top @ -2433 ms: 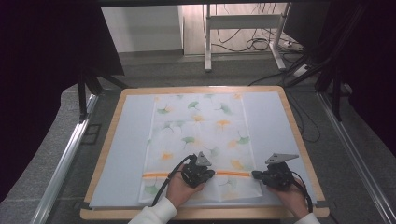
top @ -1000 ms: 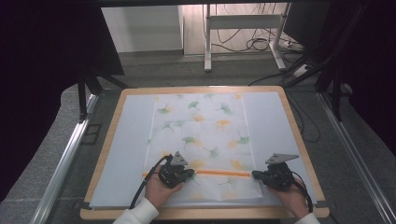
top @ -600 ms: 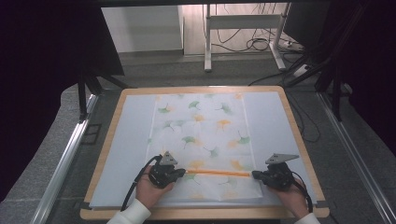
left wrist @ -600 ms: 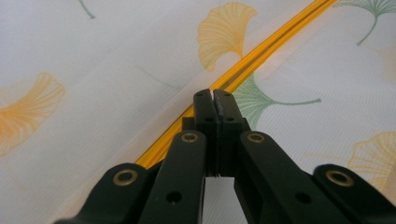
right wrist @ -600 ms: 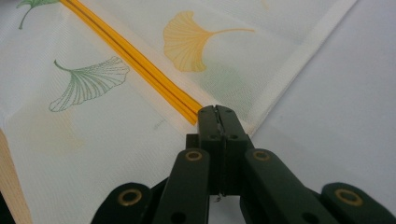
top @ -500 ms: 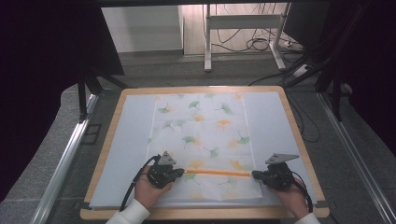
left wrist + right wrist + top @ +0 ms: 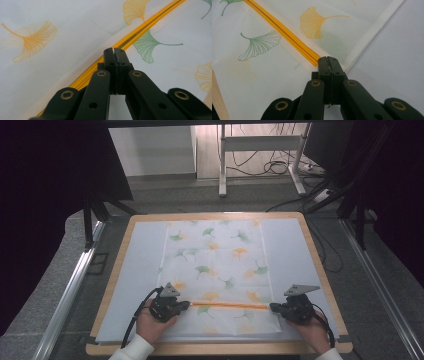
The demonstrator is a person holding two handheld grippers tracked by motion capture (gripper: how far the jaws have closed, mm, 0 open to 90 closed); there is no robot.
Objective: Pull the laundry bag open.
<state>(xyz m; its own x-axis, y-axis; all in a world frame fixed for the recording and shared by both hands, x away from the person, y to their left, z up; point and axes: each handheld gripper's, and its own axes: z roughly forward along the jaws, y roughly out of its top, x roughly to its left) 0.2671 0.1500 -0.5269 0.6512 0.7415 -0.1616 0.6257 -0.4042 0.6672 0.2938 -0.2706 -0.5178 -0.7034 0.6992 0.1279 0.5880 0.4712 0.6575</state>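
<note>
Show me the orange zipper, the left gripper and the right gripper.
orange zipper (image 7: pixel 230 305), high view, mid-length of the strip
left gripper (image 7: pixel 186 304), high view, tips of its jaws
right gripper (image 7: pixel 272 307), high view, tips of its jaws

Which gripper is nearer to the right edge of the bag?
Right. The right gripper sits at the mesh bag's right edge; the left gripper sits near the opposite edge.

Left gripper (image 7: pixel 186 304): black body, grey three-cornered plate on top at 12 o'clock, black cable looping off at 8 o'clock. Right gripper (image 7: pixel 274 307): same black body, grey plate on top, black cable curving round at 4 o'clock. In both gripper views: matte black jaws, flat black link arms, brass-ringed pivots, small dark screw holes. White sleeve cuffs at both wrists.
</note>
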